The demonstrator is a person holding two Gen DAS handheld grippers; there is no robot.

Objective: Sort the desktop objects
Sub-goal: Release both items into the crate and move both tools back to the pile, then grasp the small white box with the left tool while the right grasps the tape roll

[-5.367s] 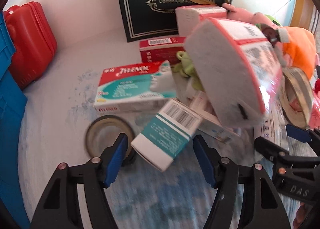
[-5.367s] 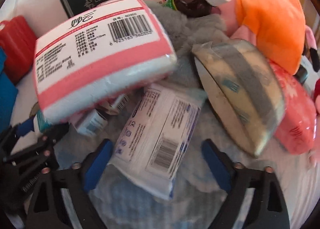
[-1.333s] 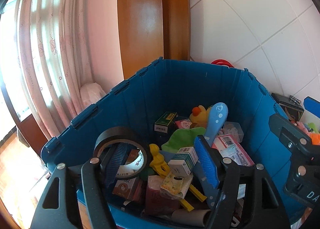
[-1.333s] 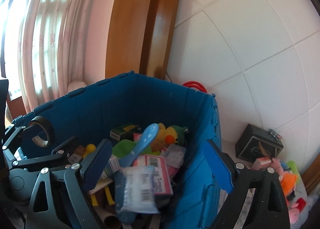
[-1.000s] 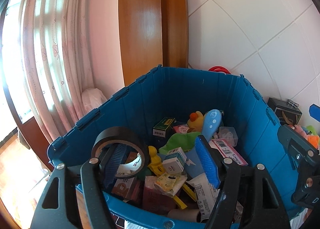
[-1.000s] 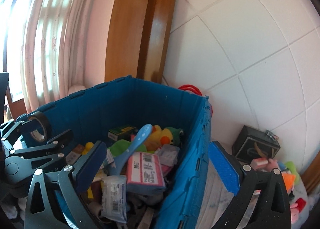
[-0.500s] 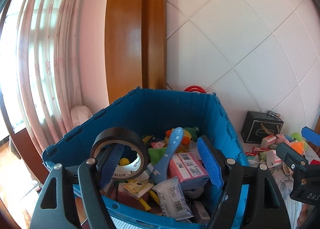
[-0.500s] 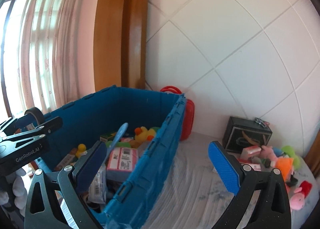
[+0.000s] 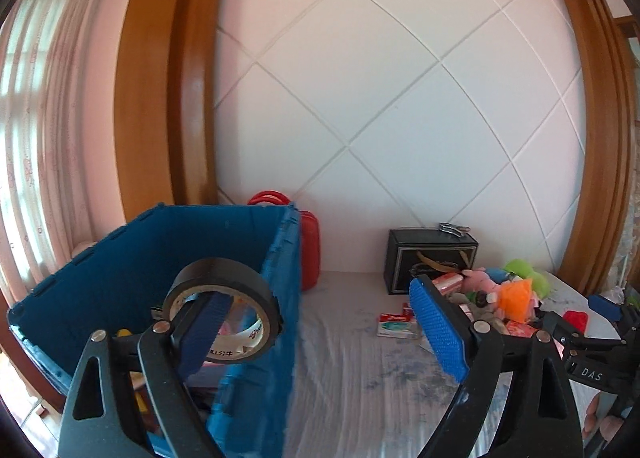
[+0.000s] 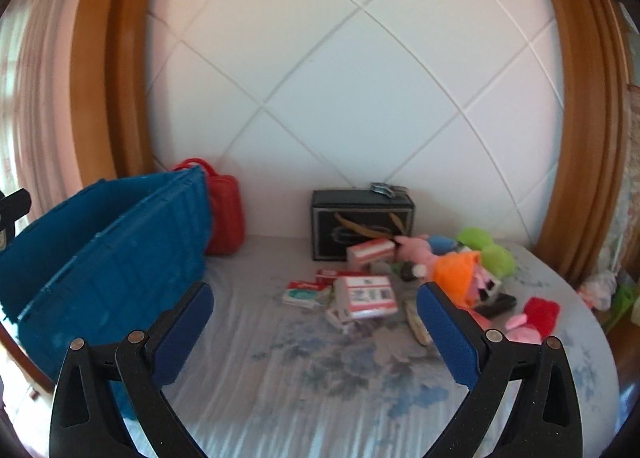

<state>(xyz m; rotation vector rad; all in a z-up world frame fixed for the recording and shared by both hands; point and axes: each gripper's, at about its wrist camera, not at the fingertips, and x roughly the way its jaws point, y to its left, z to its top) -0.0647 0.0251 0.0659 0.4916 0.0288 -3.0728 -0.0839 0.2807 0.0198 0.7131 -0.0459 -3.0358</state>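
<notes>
the roll of black tape hangs looped over the left finger of the left gripper, whose jaws are spread wide, so nothing clamps it. it sits above the near corner of the blue crate, ahead of the jaws. a tilt could slide it off the finger and drop it outside the crate wall. the right gripper is spread and carries nothing; boxes and plush toys lie beyond its jaws on the patterned sheet.
</notes>
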